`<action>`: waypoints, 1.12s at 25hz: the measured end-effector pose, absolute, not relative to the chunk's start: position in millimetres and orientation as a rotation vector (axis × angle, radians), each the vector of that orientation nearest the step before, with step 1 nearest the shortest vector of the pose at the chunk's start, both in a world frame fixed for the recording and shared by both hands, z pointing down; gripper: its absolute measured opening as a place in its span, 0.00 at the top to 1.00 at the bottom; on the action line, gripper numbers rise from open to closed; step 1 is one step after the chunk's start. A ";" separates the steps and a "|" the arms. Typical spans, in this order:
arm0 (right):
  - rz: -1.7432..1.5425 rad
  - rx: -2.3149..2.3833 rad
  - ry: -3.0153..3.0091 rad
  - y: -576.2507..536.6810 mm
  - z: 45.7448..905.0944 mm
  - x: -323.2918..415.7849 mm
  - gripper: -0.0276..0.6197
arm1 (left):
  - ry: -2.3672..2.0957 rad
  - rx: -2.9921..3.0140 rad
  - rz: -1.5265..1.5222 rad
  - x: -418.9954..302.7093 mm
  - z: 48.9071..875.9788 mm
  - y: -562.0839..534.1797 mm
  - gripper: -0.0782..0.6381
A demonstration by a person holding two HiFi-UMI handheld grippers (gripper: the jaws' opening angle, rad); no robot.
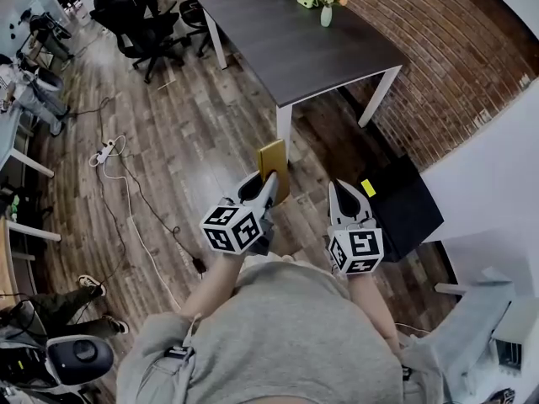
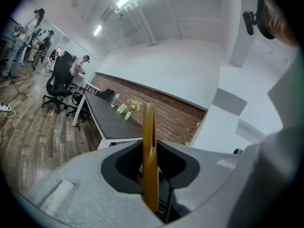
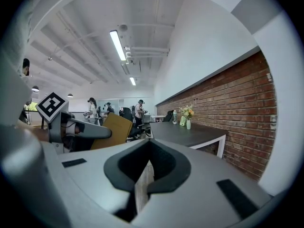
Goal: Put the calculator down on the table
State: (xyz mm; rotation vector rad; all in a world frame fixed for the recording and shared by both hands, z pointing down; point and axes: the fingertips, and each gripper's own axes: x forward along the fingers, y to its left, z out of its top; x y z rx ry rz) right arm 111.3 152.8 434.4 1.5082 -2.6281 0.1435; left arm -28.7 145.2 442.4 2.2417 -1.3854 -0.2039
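The left tool [image 1: 266, 185] is clenched on the calculator [image 1: 274, 162] and holds it upright on edge in the air above the wood floor [image 1: 185, 141]. The desk [image 1: 295, 49] is well apart at 12 o'clock. At its 3 o'clock, the right tool [image 1: 344, 194] is pinched together, empty.

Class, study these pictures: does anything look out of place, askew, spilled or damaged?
Nothing is spilled or broken. Two small oddities: the calculator stands on edge, clamped in the left gripper, in mid-air short of the table; and a power strip lies loose on the floor.
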 end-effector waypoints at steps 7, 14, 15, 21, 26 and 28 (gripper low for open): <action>0.242 1.467 -2.648 151.2 445.4 112.1 0.95 | -1.390 2.227 -0.199 -23.8 443.0 146.6 0.77; 0.244 1.454 -2.650 145.2 446.0 109.4 0.95 | -1.400 2.202 -0.196 -26.4 447.6 140.9 0.77; 0.243 1.458 -2.648 143.2 446.5 110.0 0.95 | -1.399 2.201 -0.196 -26.5 448.4 139.0 0.77; 0.243 1.477 -2.635 122.3 449.6 115.1 0.95 | -1.395 2.198 -0.211 -25.0 450.0 117.5 0.77; 0.238 1.473 -2.625 95.2 451.4 112.0 0.95 | -1.392 2.187 -0.209 -28.8 454.4 89.9 0.77; 0.236 1.475 -2.622 81.2 452.0 111.2 0.95 | -1.390 2.186 -0.209 -29.8 455.6 76.4 0.77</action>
